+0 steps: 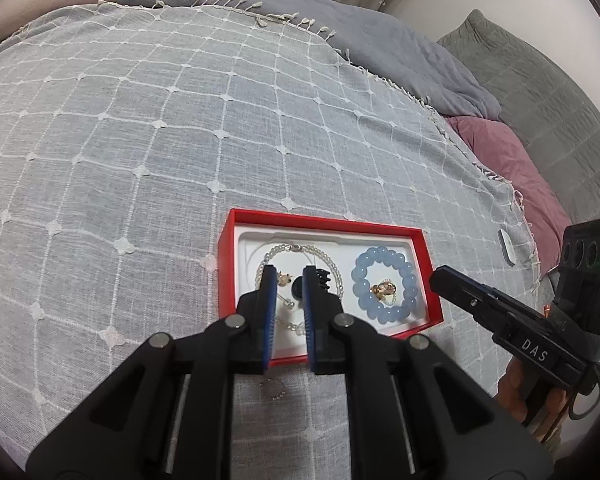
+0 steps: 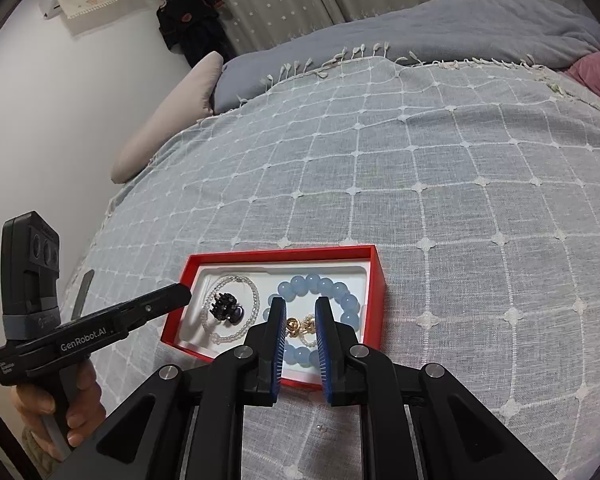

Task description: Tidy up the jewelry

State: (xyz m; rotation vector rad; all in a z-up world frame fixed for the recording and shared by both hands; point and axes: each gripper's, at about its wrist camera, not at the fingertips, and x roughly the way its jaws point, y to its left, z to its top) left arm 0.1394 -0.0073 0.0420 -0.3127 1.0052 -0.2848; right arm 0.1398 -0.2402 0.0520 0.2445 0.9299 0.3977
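A red box point(image 1: 328, 224) point(image 2: 374, 276) with a white liner lies on the bed. It holds a pearl necklace point(image 1: 332, 264) point(image 2: 256, 296), a black hair clip point(image 1: 322, 280) point(image 2: 226, 308), a blue bead bracelet point(image 1: 386, 284) point(image 2: 332, 288) and gold earrings point(image 1: 384, 289) point(image 2: 296, 326). My left gripper point(image 1: 290, 280) is open and empty above the necklace side; it also shows in the right wrist view point(image 2: 180, 294). My right gripper point(image 2: 300, 308) is open and empty above the bracelet side; it also shows in the left wrist view point(image 1: 440, 278).
The bed is covered by a grey grid-patterned throw point(image 1: 180, 140) point(image 2: 460, 200). Grey-blue and pink pillows point(image 1: 512, 168) lie to the right. A small white device point(image 1: 507, 246) sits near the throw's right edge. A wall point(image 2: 60, 140) is on the left.
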